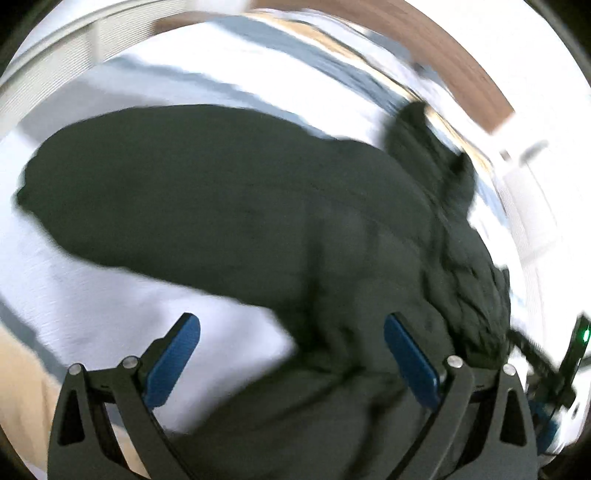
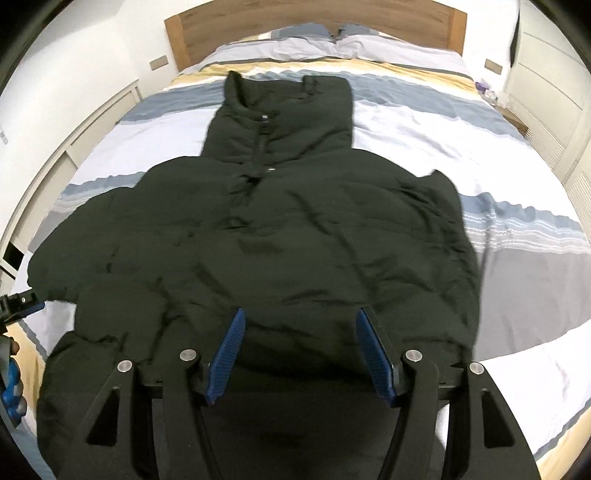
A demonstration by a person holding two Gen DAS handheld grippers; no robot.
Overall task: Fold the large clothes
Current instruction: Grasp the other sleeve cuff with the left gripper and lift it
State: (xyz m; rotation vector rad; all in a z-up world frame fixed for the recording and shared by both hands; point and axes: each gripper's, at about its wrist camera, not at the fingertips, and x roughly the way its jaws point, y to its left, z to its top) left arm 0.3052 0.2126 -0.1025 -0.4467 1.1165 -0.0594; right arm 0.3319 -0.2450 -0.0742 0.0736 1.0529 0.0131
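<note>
A large dark green padded jacket (image 2: 280, 229) lies spread on the bed, collar and hood toward the headboard, zip up the middle. My right gripper (image 2: 299, 321) is open, its blue pads over the jacket's near hem. In the blurred left wrist view the jacket (image 1: 229, 206) fills the middle, one sleeve reaching left. My left gripper (image 1: 291, 328) is open, its right pad over the dark fabric, its left pad over the white bedcover. The left gripper also shows at the left edge of the right wrist view (image 2: 18, 306), beside a sleeve end.
The bed (image 2: 461, 155) has a striped white, grey-blue and yellow cover, two pillows (image 2: 332, 44) and a wooden headboard (image 2: 229, 18). White cabinets (image 2: 546, 96) stand on the right and white drawers on the left. The other gripper's body with a green light (image 1: 576, 343) shows at right.
</note>
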